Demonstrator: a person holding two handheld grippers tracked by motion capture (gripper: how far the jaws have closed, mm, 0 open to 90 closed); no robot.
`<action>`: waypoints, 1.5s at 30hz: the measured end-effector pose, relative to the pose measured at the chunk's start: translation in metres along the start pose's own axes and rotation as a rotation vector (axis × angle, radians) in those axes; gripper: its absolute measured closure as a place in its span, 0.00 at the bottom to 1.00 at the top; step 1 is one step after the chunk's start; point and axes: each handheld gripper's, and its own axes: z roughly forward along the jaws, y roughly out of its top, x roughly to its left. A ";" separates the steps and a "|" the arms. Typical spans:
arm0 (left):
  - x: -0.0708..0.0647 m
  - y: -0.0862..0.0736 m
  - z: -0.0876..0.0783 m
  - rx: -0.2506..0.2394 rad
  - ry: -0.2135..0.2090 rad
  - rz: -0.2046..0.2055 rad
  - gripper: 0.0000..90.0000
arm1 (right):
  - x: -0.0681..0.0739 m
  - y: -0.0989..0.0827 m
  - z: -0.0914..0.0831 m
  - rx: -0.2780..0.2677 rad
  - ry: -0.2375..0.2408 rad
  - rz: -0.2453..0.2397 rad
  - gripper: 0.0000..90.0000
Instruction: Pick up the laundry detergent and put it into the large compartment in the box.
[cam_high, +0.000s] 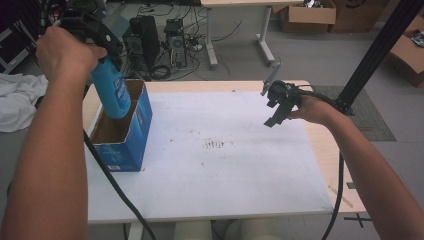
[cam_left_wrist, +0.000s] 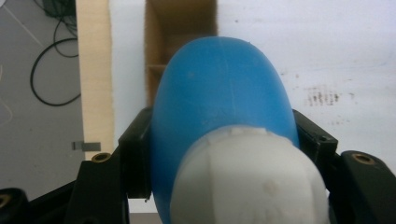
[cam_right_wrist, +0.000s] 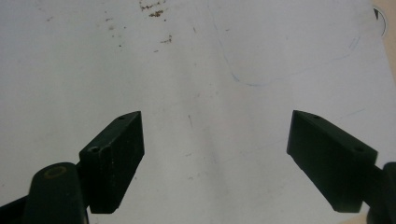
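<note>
My left gripper (cam_high: 102, 60) is shut on a blue bottle (cam_high: 112, 90) with a white cap and holds it upright above the open top of a blue cardboard box (cam_high: 131, 135) at the table's left side. In the left gripper view the bottle (cam_left_wrist: 219, 107) sits between the two black jaws, cap end nearest the camera, with the brown inside of the box (cam_left_wrist: 180, 42) beyond it. My right gripper (cam_high: 277, 110) hovers over the right part of the white table top, open. Its jaws (cam_right_wrist: 215, 158) stand wide apart with nothing between them.
The white sheet (cam_high: 215, 150) on the table has a patch of brown marks (cam_high: 216, 144) near its middle. A white cloth (cam_high: 17, 100) lies off the table at the left. A black slanted post (cam_high: 375, 50) stands at the right rear; computers and cables sit on the floor behind.
</note>
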 end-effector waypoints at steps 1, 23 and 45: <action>0.000 0.000 0.000 0.000 0.000 0.000 0.42 | 0.000 0.000 0.000 0.000 0.000 0.000 0.21; 0.029 -0.017 0.114 0.068 0.026 0.018 0.42 | -0.004 0.000 0.006 0.024 -0.001 0.013 0.21; 0.029 -0.039 0.193 0.130 0.006 0.044 0.42 | -0.003 -0.001 0.011 0.048 0.005 0.016 0.21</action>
